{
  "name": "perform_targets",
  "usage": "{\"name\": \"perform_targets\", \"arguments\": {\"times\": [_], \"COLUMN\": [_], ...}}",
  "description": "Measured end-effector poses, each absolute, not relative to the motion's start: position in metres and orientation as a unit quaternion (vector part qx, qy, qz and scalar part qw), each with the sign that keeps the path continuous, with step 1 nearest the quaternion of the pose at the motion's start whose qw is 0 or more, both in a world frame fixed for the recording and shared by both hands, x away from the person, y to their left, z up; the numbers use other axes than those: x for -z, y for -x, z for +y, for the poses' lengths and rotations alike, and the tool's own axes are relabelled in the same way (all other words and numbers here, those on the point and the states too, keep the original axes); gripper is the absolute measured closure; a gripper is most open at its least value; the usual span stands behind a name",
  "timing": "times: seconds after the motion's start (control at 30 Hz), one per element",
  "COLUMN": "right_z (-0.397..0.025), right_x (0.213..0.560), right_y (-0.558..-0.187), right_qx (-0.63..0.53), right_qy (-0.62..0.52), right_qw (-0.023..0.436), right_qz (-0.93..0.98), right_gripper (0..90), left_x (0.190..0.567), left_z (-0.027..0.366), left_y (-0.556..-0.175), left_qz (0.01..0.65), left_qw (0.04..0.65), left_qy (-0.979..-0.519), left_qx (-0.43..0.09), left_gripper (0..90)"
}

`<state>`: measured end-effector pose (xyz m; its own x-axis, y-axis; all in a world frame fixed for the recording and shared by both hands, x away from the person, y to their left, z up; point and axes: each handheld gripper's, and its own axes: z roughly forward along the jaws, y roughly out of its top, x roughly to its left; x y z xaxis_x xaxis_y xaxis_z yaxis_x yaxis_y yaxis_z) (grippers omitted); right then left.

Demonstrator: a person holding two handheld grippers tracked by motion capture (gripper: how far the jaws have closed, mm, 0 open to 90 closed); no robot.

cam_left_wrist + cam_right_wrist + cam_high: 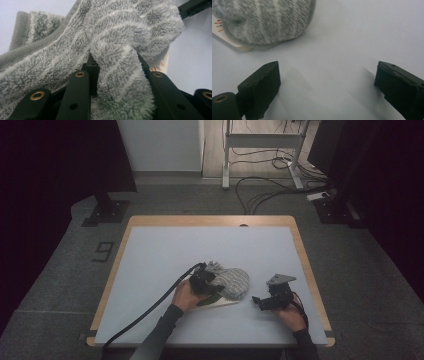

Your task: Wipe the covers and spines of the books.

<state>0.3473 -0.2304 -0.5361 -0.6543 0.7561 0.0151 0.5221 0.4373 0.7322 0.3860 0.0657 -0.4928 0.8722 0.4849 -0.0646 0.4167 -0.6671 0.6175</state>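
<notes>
Grey striped fleece sock point(117, 75) sits bunched in our left tool point(206, 281), jaws pinched on a fold, mid-bench point(165, 250). Our right tool point(263, 302) gapes wide and empty just right of it; the sock's rounded toe faces it, open bench all around.

The sock point(231, 282) lies on a card point(224, 303) mid-table point(150, 270), right gripper point(258, 302) beside it.

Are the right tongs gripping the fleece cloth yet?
No: the right tongs stand wide open over the bare table, apart from the fleece cloth.
</notes>
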Motion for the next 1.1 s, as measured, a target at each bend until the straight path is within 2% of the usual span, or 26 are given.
{"name": "perform_targets", "arguments": {"times": [0.8,1.1], "right_z": [-0.23,-0.23], "right_x": [0.536,0.536], "right_y": [-0.347,-0.347], "right_qx": [-0.366,-0.366], "right_qy": [-0.384,-0.383], "right_qw": [0.16,0.16], "right_qz": [0.833,0.833], "right_gripper": [5.6,5.6], "left_x": [0.491,0.489], "left_z": [0.143,0.158], "left_y": [-0.366,-0.354], "left_qz": [0.3,0.305], "left_qw": [0.335,0.331], "left_qy": [-0.891,-0.891], "left_qx": [-0.057,-0.062], "left_gripper": [66.5,66.2]}}
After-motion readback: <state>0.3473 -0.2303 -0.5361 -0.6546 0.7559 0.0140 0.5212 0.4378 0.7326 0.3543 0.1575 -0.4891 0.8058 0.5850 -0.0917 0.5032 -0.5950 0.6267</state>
